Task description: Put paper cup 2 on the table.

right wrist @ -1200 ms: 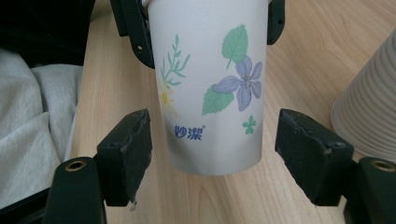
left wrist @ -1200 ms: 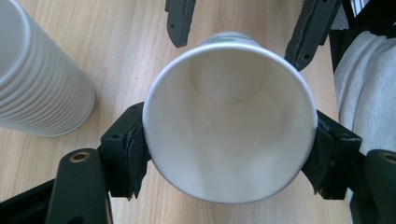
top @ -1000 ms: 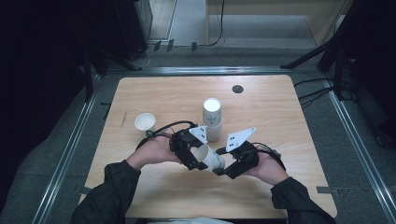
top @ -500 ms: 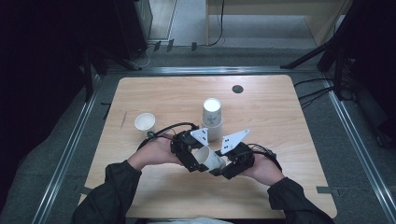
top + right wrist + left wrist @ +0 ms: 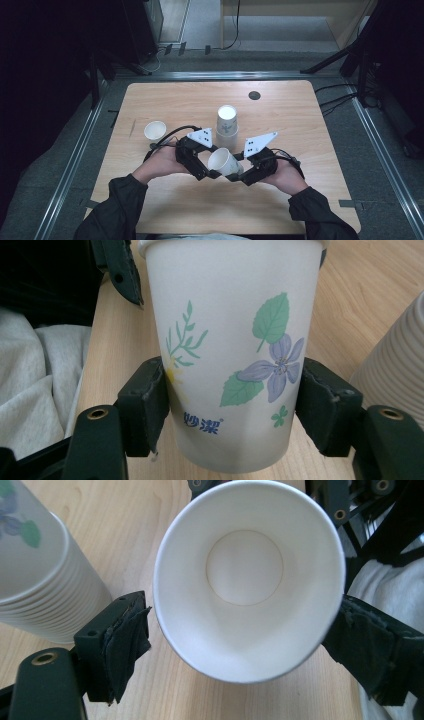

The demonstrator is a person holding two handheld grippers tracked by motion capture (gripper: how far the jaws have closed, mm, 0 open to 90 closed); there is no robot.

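A paper cup (image 5: 224,162) is being held on its side between the two grippers: the right gripper (image 5: 231,405) is being pressed against its flowered wall from both sides, while the left gripper (image 5: 240,630) is being kept spread at the cup's rim, a small gap showing by one pad. The cup is judged already separated from the stack of cups (image 5: 226,127) just beyond the grippers, with a hand-over or setting down, perhaps by the single cup (image 5: 155,131) left of the left gripper, left undone. All this is being done over a pale wooden table (image 5: 310,125), ringed by grey floor and dark equipment.
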